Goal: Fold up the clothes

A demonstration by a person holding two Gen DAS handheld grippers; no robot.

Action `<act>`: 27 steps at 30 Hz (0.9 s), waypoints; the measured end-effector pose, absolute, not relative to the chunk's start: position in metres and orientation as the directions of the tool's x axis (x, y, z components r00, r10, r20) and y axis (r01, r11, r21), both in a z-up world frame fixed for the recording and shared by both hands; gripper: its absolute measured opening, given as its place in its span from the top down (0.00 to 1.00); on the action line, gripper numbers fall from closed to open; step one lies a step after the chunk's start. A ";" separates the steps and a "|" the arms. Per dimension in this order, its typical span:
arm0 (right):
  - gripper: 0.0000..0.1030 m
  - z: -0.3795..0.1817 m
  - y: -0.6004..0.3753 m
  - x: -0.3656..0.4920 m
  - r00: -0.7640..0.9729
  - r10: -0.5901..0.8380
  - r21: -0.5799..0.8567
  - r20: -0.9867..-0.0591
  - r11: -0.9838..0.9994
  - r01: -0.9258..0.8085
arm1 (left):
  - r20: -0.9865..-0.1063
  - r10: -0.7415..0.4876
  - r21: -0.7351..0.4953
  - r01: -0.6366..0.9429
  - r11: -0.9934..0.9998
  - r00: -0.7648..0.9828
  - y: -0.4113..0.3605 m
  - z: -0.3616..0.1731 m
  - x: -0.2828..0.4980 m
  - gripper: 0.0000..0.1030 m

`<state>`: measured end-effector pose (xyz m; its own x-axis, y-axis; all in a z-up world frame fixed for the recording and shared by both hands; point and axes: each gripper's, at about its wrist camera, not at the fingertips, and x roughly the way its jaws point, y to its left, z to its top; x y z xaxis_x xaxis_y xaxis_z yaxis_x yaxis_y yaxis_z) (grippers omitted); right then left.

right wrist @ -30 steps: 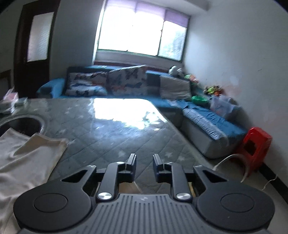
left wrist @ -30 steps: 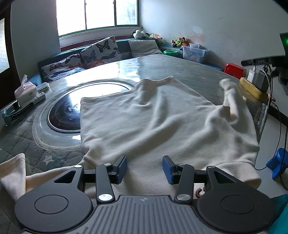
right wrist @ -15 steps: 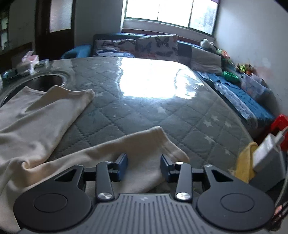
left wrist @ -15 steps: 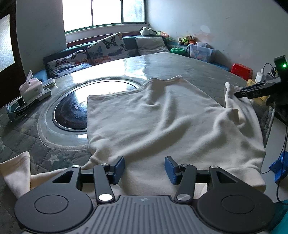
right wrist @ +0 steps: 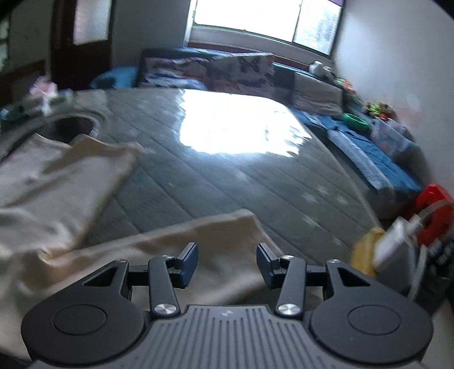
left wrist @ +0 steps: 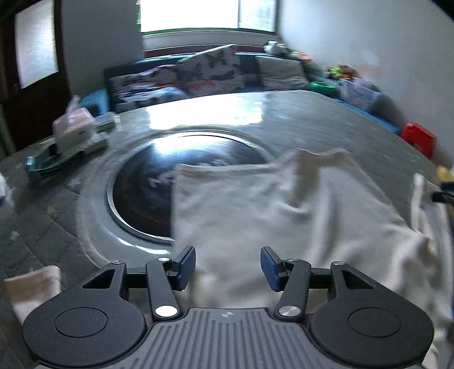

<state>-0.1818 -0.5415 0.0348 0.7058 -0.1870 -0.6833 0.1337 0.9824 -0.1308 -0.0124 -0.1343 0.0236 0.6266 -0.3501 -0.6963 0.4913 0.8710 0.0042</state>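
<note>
Quilted desk (right wrist: 255,181) carried a cream garment (left wrist: 283,215), spread flat w/ one edge over the dark round inset (left wrist: 142,198). Sleeve (right wrist: 198,244) lay under right gripper (right wrist: 227,262). Left gripper (left wrist: 228,265) above hem. Both jaws released, nothing held.

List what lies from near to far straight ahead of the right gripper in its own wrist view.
Right gripper, open → cream sleeve lying under its fingers → bare quilted table cover → bright window glare on the table → butterfly cushions on the sofa → window.
</note>
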 end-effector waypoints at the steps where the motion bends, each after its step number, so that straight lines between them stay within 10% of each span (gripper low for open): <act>1: 0.56 0.037 -0.536 -0.177 0.712 -0.158 -0.117 -0.684 0.987 0.107 | -0.697 -0.327 0.015 0.469 0.883 0.638 -0.134 0.023 -0.007 0.48; 8: 0.60 0.037 -0.502 -0.139 0.715 0.012 -0.040 -0.699 0.998 -0.055 | -0.704 -0.257 0.042 0.400 0.915 0.662 -0.134 0.015 0.020 0.51; 14: 0.70 0.026 -0.480 -0.110 0.682 0.068 -0.029 -0.728 0.991 -0.130 | -0.692 -0.277 0.056 0.432 0.900 0.667 -0.142 0.012 0.028 0.90; 19: 0.92 0.021 -0.474 -0.096 0.679 0.072 -0.024 -0.730 0.991 -0.131 | -0.670 -0.234 0.098 0.396 0.913 0.705 -0.142 0.010 0.031 0.94; 27: 0.95 0.017 -0.460 -0.057 0.704 0.026 -0.095 -0.710 0.987 -0.132 | -0.659 -0.151 0.139 0.317 0.938 0.737 -0.136 0.009 0.050 0.95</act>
